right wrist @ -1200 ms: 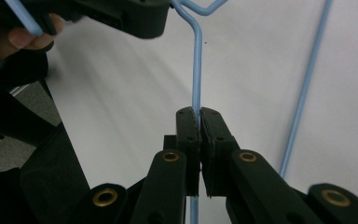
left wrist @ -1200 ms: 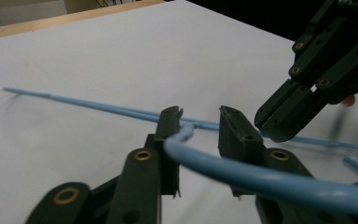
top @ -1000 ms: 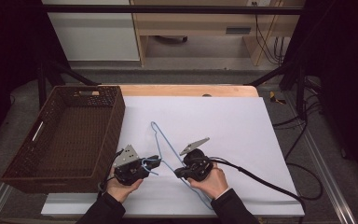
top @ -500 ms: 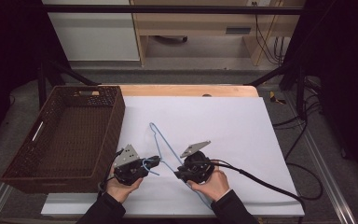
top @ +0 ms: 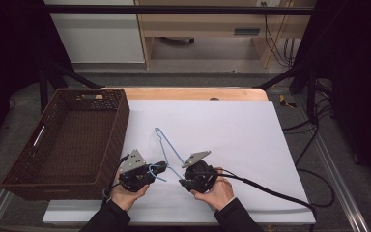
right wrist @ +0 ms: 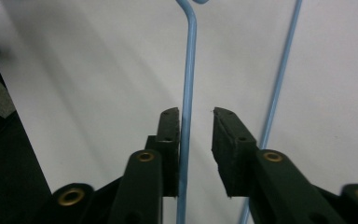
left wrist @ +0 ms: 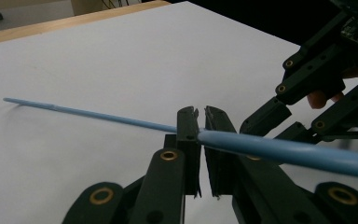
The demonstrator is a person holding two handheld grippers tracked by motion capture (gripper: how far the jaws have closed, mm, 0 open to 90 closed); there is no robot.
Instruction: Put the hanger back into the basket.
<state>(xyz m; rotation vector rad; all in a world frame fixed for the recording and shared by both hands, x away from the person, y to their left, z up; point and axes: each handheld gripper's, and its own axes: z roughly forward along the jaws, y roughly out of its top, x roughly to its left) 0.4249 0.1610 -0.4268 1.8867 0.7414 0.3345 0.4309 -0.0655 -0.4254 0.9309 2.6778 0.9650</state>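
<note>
A light blue wire hanger [top: 168,146] lies on the white tabletop [top: 232,125], running from the middle toward the front. My left gripper [top: 161,167] is at its near left end, and in the left gripper view the jaws [left wrist: 200,114] are shut on the blue wire [left wrist: 98,115], which stretches away over the table. My right gripper [top: 183,182] is at the hanger's near right part. In the right gripper view its jaws [right wrist: 196,114] stand open around one strand of wire [right wrist: 189,60], which runs along the left jaw's inner face. A second strand [right wrist: 279,79] lies outside the right jaw.
A dark brown wicker basket [top: 121,126] stands at the table's left, close beside my left hand. A black cable [top: 270,191] trails from the right gripper toward the front right corner. Bare white surface spreads to the right and back.
Both grippers have shifted only slightly near the front edge. The hanger lies in about the same place.
</note>
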